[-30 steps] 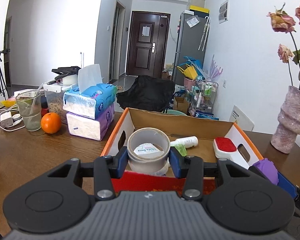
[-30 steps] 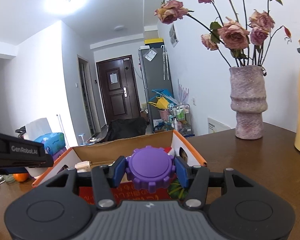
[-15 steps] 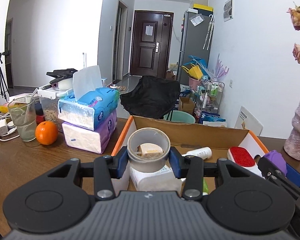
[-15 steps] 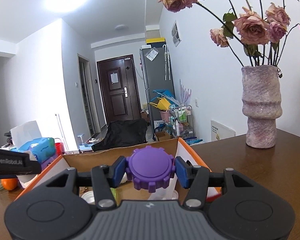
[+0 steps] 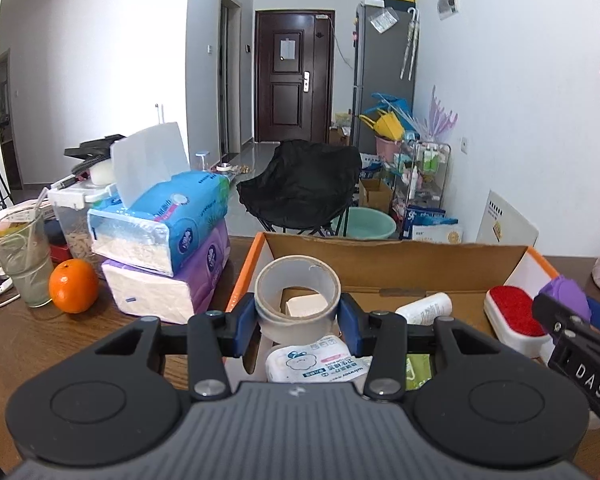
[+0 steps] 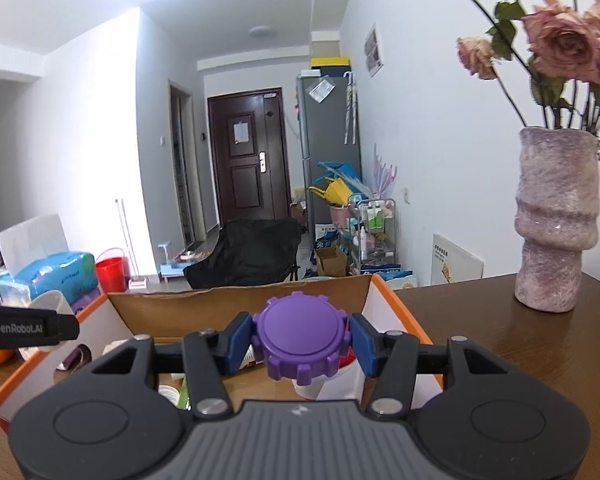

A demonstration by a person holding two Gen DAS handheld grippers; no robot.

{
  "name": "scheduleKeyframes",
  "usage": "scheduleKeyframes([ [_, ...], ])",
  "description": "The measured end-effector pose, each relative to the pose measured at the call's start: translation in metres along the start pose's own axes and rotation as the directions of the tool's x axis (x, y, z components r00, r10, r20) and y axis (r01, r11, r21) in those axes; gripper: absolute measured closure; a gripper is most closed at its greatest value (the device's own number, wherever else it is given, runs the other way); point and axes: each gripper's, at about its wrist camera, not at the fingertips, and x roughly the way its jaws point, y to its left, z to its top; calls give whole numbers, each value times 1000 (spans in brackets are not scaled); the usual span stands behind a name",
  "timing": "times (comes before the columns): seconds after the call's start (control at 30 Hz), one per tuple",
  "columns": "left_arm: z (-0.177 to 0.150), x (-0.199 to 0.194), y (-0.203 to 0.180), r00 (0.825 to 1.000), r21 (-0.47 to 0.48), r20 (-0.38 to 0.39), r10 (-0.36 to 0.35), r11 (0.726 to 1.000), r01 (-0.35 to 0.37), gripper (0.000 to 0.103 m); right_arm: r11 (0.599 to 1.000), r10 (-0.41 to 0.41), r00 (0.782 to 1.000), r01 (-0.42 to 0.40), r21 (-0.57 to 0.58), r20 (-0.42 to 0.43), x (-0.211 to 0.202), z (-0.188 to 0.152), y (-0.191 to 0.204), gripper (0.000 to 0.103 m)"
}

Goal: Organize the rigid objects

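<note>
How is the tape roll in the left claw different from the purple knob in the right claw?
The tape roll is a pale hollow ring you can see through; the purple knob is a solid disc with a notched edge. Both are round and pinched from the sides between blue pads, over the cardboard box.

Black claw (image 5: pixel 298 316) frame, blue pads (image 5: pixel 245 322), silver screws (image 5: pixel 206 387)

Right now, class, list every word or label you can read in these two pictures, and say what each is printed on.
"DAS": on the right gripper, seen from the left wrist.
"GenRobot.AI": on the left gripper, seen from the right wrist.
Wipes pack: print too small to read.
Tissue packs: print too blurred to read.
</note>
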Motion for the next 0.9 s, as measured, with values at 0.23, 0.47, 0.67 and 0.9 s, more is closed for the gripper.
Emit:
scheduleKeyframes([
  [0.23, 0, 0, 3, 999, -1, 20, 25, 1000, -25, 12, 999, 23, 998, -26, -45, -58, 8, 4, 0, 14],
  [0.47, 6, -6, 13, 999, -37, 36, 28, 999, -27, 0, 999, -11, 999, 10, -35, -33, 1, 9, -5, 0],
  [0.67, 9, -19, 15, 999, -46, 42, 2, 999, 0, 0, 1000, -13, 999, 12, -25, -39, -4, 16, -8, 0],
  [0.9, 7, -55, 11, 997, -13, 76, 8, 1000, -7, 0, 1000, -13, 999, 12, -29, -38, -29, 27, -14, 0],
])
